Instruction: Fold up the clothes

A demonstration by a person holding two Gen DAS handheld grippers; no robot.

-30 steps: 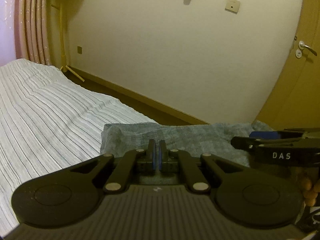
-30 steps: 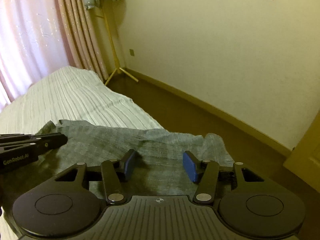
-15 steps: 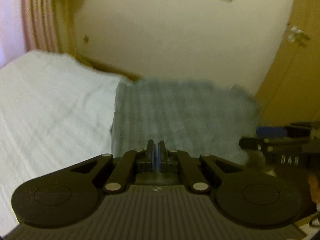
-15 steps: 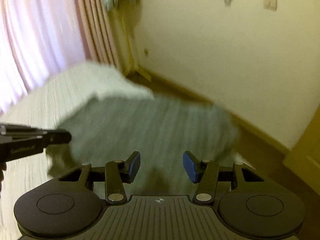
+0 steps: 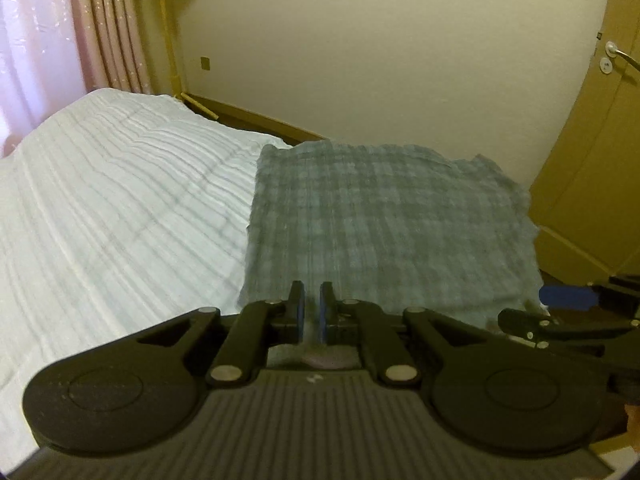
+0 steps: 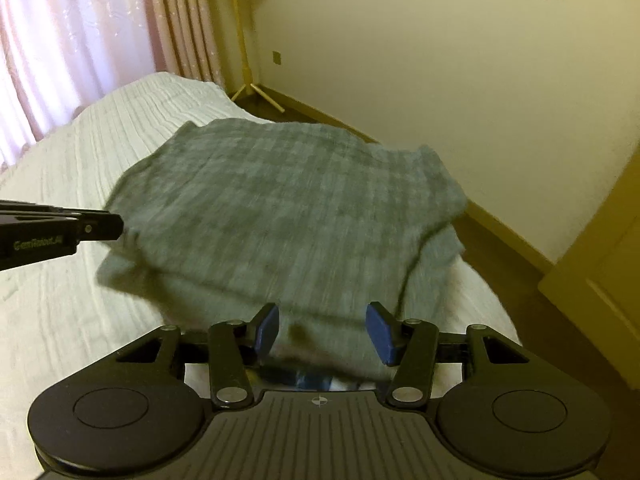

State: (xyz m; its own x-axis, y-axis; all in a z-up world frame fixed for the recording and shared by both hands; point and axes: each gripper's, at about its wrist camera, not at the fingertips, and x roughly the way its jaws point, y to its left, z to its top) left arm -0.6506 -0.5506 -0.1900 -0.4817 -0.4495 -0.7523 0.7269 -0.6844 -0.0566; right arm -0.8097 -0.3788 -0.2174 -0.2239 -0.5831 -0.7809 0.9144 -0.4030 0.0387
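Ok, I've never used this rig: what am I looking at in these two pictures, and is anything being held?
There is no robot arm. A person carries a two-finger gripper in each hand, and each has a wide-angle camera looking along its fingers. One picture is from the left gripper, the other from the right gripper. Ahead, a grey checked cloth lies spread on a bed with a white striped cover. The right gripper is open at the cloth's near edge and holds nothing. The left gripper's fingers are almost together at that edge; whether they pinch the cloth I cannot tell.
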